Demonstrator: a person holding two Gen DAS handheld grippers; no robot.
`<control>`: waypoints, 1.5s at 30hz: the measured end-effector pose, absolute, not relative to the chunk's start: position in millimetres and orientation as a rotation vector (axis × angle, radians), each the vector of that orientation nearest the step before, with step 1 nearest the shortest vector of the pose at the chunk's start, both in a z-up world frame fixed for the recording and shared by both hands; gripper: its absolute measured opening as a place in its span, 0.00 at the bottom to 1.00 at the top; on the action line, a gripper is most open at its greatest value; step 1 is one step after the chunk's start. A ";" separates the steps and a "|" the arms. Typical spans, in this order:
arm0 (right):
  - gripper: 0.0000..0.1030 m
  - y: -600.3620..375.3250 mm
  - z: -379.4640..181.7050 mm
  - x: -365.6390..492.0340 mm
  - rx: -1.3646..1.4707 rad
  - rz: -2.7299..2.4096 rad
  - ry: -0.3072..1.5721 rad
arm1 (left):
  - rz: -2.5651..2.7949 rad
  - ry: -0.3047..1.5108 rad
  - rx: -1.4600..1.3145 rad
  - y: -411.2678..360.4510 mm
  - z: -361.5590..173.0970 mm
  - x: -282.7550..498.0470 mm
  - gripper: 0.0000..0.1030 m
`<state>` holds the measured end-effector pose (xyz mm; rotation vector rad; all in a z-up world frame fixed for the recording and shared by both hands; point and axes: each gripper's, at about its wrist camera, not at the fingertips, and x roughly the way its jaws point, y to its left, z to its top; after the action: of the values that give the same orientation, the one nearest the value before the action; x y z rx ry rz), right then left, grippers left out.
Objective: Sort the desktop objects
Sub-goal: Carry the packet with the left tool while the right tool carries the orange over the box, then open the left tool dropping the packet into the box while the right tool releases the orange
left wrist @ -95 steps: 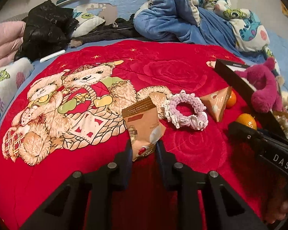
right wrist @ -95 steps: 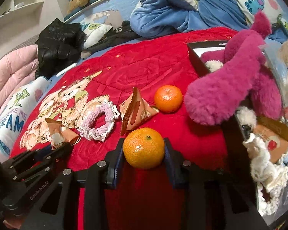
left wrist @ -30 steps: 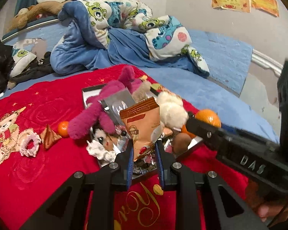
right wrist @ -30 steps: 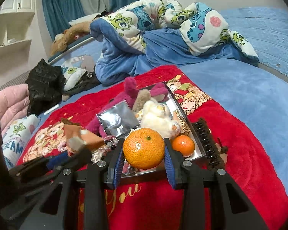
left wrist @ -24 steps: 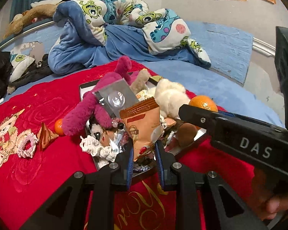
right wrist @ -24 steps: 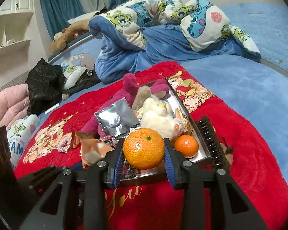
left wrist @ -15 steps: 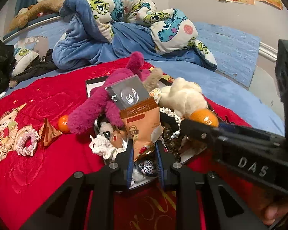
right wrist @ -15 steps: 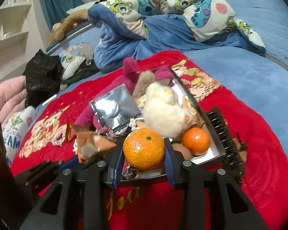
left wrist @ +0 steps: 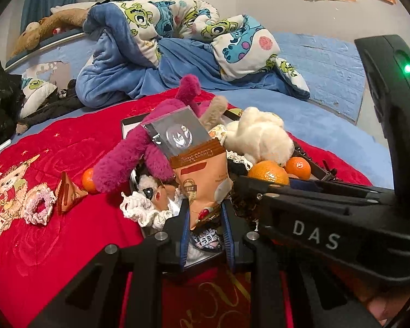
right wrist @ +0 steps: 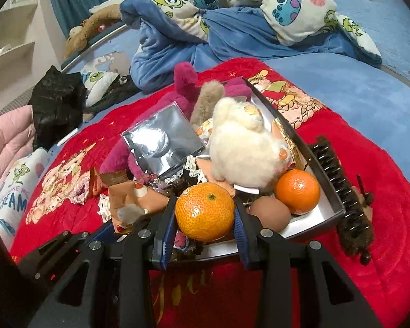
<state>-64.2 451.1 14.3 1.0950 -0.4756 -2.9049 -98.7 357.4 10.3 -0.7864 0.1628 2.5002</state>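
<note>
My left gripper [left wrist: 204,213] is shut on an orange-brown snack packet [left wrist: 202,177] and holds it over the near end of the black box [right wrist: 325,207]. My right gripper [right wrist: 205,218] is shut on a tangerine [right wrist: 204,211], also over the box's near end; this tangerine shows in the left wrist view [left wrist: 268,173] too. The box holds a pink plush [left wrist: 128,155], a cream plush [right wrist: 246,150], a silver packet [right wrist: 161,139], a second tangerine [right wrist: 297,191], a brown egg [right wrist: 269,214] and lace bits.
On the red blanket [left wrist: 41,246] left of the box lie a triangular packet [left wrist: 65,191], a lilac scrunchie [left wrist: 38,205] and another tangerine [left wrist: 88,180]. A dark hair comb [right wrist: 347,205] lies right of the box. Blue bedding [left wrist: 164,63] is piled behind.
Both grippers carried their loads from the blanket to the box and have come closer and lower over its near end. Both stay shut on their loads.
</note>
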 end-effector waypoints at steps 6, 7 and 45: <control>0.35 452.3 11.6 -65.7 1.109 -2.906 -0.474 | 2.497 0.138 -0.795 354.9 8.1 -98.2 0.22; 0.35 452.2 11.5 -65.7 1.109 -2.905 -0.473 | 2.496 0.134 -0.797 354.3 8.1 -98.4 0.22; 1.00 429.0 29.4 -49.1 1.043 -2.948 -0.319 | 2.576 0.139 -0.784 339.4 13.2 -87.6 1.00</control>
<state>-49.1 429.0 29.4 1.0427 -0.3189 -2.9484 -87.6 339.4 13.2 -0.7844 0.1393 2.5762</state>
